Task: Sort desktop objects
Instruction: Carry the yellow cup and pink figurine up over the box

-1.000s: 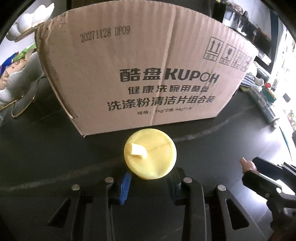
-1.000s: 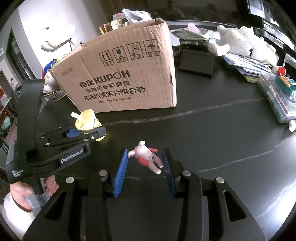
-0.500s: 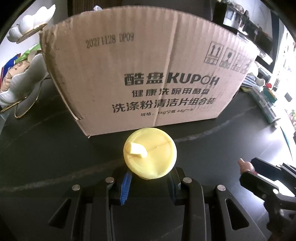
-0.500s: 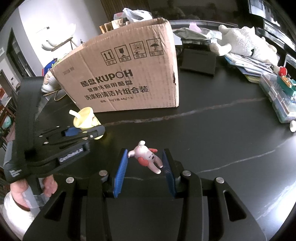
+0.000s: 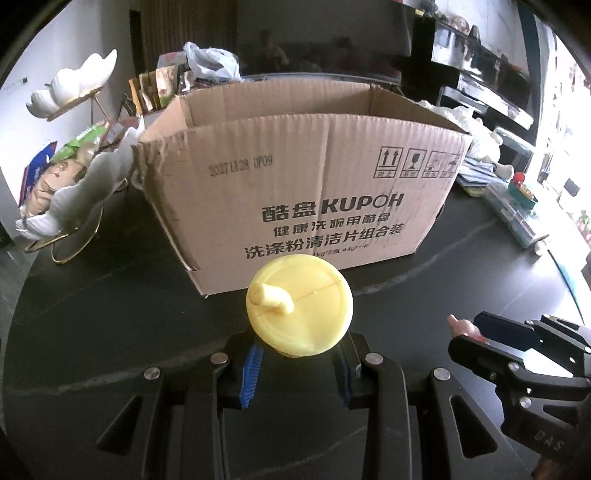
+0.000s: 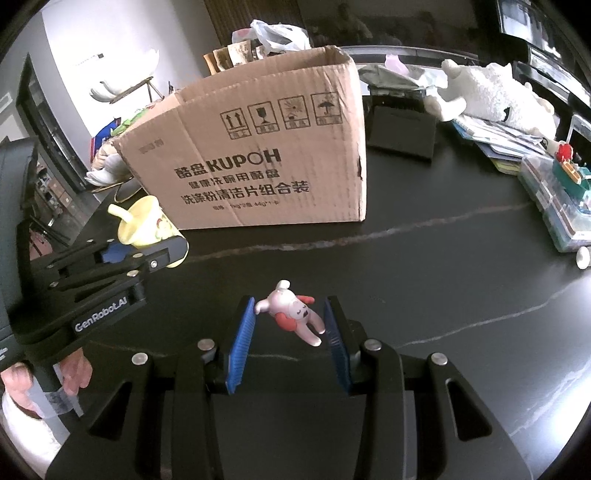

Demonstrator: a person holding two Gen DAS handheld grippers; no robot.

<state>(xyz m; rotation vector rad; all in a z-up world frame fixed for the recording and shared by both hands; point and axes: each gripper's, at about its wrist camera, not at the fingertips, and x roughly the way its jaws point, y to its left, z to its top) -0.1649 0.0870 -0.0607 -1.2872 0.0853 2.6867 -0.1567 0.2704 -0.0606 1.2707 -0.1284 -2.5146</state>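
My left gripper is shut on a yellow toy cup with a short straw, held above the black table in front of the open cardboard box. The cup and left gripper also show in the right wrist view, at the box's near left corner. My right gripper is shut on a small pink and white animal figurine, held a little above the table, right of the left gripper. The right gripper shows at the lower right of the left wrist view.
A white shell-shaped rack with snack packets stands left of the box. A black case, a white plush toy, papers and clear plastic boxes lie at the right. Bags stand behind the box.
Both grippers have risen with their objects. The box's open top has come into the left wrist view, and the box looks lower and farther.
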